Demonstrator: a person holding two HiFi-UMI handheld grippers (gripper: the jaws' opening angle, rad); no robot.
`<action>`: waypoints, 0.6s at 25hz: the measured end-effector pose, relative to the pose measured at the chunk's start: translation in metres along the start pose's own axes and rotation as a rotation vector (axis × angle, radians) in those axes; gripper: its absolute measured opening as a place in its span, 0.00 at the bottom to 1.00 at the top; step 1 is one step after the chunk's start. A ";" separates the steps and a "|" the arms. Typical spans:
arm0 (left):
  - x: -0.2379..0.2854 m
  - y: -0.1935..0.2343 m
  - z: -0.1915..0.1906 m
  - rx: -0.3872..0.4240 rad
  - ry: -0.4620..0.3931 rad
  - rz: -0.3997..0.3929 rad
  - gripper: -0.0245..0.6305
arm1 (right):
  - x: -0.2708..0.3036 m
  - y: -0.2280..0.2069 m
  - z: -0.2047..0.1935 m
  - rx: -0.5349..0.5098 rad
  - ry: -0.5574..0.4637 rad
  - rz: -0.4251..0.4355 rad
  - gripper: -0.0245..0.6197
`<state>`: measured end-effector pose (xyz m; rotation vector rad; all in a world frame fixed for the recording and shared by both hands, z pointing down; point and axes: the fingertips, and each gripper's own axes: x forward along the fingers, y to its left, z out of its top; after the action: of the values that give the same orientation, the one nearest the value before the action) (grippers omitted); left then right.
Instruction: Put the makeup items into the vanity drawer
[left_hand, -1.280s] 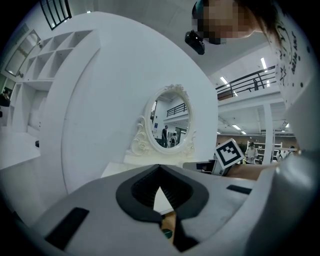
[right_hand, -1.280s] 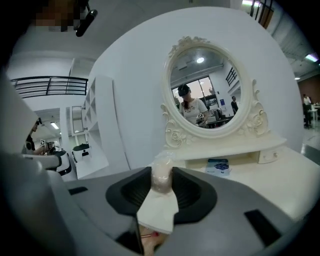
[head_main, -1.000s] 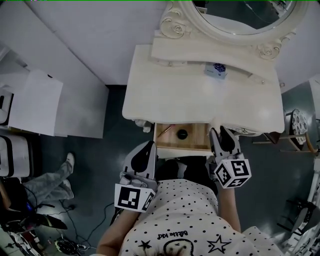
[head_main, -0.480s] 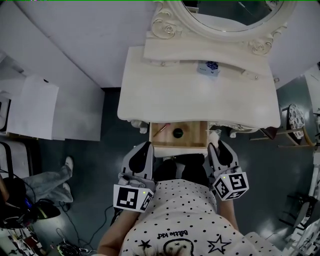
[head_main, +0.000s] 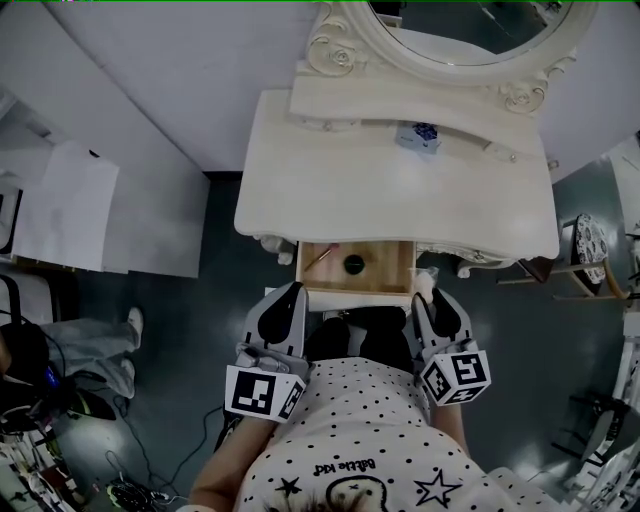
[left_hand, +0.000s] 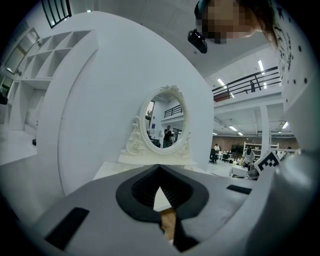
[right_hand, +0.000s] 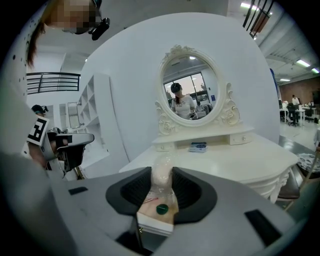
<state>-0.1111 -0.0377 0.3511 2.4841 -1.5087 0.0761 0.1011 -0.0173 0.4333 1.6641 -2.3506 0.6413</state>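
While right hand-held gripper grasps one bottle, left hand-held gripper clenched; two items in drawer.

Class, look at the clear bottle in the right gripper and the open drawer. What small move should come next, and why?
Probably shift the right gripper slightly left in the head view, until the clear bottle hangs over the drawer. Its jaws grip the bottle, which seems just past the drawer's right edge; bare wood lies right of the round dark item.
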 end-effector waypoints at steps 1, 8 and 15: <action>0.000 0.000 -0.001 0.000 0.001 0.002 0.05 | 0.001 0.001 0.000 -0.004 0.002 0.005 0.25; -0.001 0.003 0.000 -0.004 -0.001 0.014 0.05 | 0.005 0.005 0.002 -0.024 0.003 0.019 0.25; -0.001 0.002 -0.002 -0.009 0.005 0.011 0.05 | 0.021 0.005 0.001 -0.057 0.018 0.042 0.25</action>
<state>-0.1130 -0.0376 0.3536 2.4673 -1.5168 0.0773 0.0889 -0.0345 0.4397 1.5822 -2.3742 0.5890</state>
